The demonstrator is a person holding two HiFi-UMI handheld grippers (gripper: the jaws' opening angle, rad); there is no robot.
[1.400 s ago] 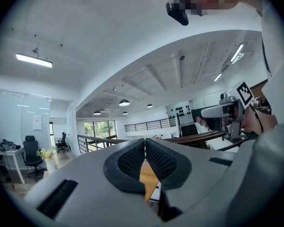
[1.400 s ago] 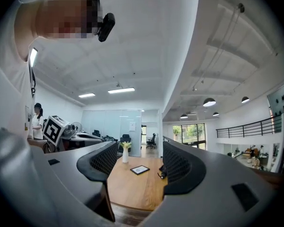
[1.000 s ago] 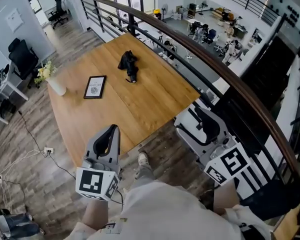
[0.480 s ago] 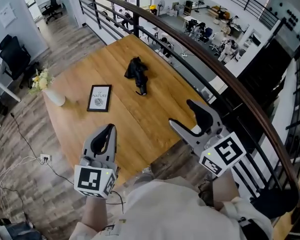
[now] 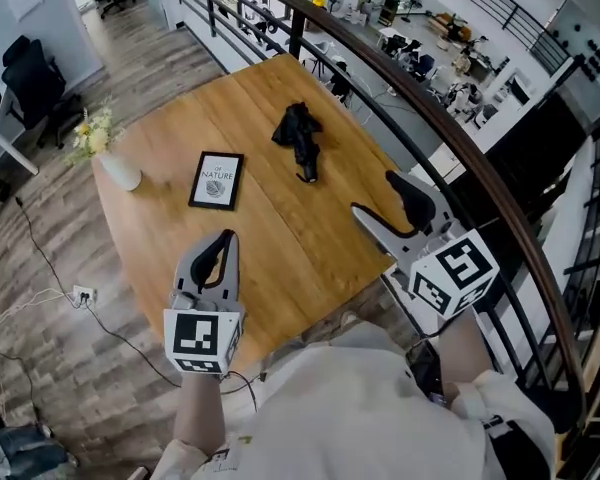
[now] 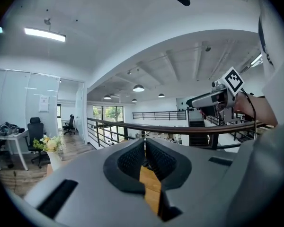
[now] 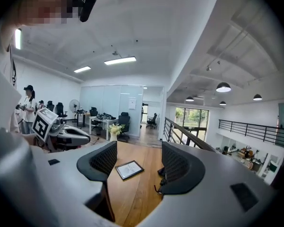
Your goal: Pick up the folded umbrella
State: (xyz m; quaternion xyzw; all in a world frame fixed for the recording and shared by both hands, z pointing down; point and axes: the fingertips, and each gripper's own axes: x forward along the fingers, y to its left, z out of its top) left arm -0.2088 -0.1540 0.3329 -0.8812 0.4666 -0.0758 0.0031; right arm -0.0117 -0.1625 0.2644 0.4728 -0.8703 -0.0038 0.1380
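While the folded umbrella (image 5: 300,138) lies near a framed picture (image 5: 216,180), right hand-held gripper (image 5: 372,194) gapes empty, left hand-held gripper (image 5: 223,241) closed.

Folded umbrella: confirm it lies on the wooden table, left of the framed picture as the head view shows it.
Wrong side. In the head view the folded umbrella lies on the wooden table, right of the framed picture, not left of it.

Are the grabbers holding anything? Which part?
Nothing. The left gripper is shut and empty, the right gripper open and empty; the folded umbrella lies untouched on the table.
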